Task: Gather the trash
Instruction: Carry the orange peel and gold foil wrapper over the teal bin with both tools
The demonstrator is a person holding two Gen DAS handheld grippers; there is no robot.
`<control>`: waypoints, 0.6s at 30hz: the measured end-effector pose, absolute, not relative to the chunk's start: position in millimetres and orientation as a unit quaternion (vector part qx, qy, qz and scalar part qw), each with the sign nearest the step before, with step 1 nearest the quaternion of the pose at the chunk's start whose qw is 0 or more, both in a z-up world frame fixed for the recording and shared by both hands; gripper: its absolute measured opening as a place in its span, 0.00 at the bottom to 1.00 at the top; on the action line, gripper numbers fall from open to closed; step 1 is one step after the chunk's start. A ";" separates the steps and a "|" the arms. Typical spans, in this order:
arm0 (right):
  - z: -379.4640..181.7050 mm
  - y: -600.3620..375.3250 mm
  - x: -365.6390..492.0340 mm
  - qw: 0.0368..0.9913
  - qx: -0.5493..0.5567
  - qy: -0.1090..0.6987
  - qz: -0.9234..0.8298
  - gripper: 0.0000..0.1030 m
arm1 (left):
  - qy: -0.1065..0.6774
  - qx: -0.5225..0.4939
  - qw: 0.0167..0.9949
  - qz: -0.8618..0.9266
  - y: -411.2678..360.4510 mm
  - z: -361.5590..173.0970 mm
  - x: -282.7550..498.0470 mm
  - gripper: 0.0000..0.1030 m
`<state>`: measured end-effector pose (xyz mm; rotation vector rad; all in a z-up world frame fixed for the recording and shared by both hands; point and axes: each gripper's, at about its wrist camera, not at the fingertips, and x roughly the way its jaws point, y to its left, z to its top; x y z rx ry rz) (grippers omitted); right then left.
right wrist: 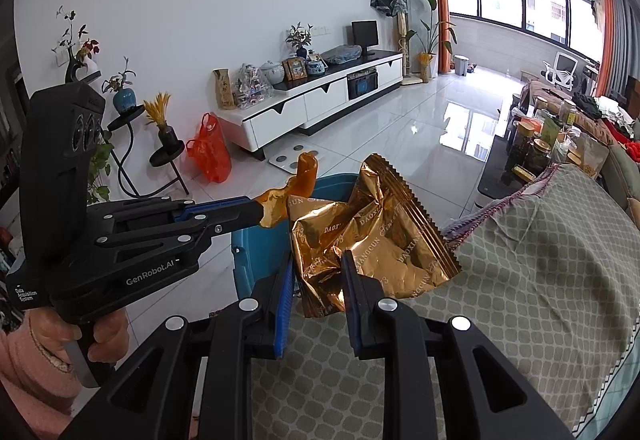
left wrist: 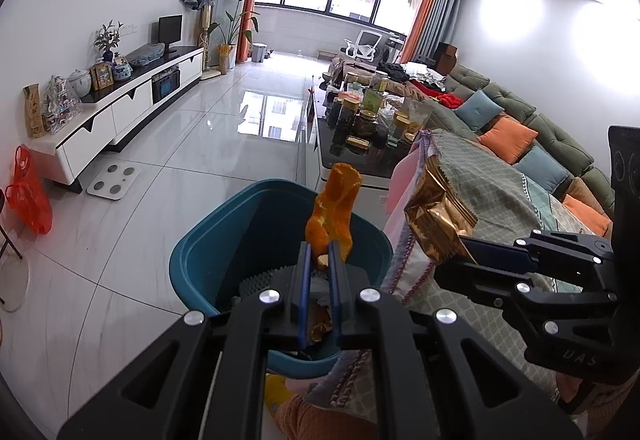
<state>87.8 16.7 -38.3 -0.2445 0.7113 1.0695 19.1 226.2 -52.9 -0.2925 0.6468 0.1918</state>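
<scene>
Holding an orange peel point(left wrist: 334, 214) over the teal bin point(left wrist: 200, 260), the left gripper point(left wrist: 320, 260) has its jaws nearly together, pinching the peel's lower end; the peel stands up above the bin's mouth. To finish well, judge the tips centred over the opening before parting the jaws, so the peel drops clear of the rim. Right of it, the right gripper point(right wrist: 318, 272) clamps a crumpled gold foil wrapper point(right wrist: 372, 224) with jaws a little apart, poised beside the bin over the patterned cloth point(right wrist: 540, 280); it needs carrying left over the bin first. Both grippers tilt downward, side by side. A hand point(right wrist: 100, 336) in a pink sleeve grips the left handle.
</scene>
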 end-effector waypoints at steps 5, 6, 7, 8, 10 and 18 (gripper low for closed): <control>-40.3 19.7 90.5 0.792 -0.116 0.335 0.497 0.22 | 0.316 -0.146 0.933 0.095 227.3 -55.6 16.4 0.09; -40.6 20.5 91.2 0.792 -0.116 0.335 0.497 0.22 | 0.316 -0.146 0.933 0.096 227.1 -56.1 15.5 0.09; -41.1 21.1 91.7 0.792 -0.117 0.336 0.497 0.22 | 0.316 -0.146 0.933 0.095 227.7 -55.6 16.3 0.09; -40.9 21.2 91.5 0.792 -0.118 0.336 0.497 0.22 | 0.316 -0.146 0.932 0.095 227.7 -55.9 15.8 0.09; -41.4 21.0 93.5 0.791 -0.119 0.335 0.498 0.22 | 0.316 -0.145 0.933 0.095 228.3 -55.5 16.3 0.09; -45.1 21.4 96.3 0.788 -0.125 0.336 0.500 0.22 | 0.317 -0.146 0.932 0.096 229.7 -56.0 15.4 0.09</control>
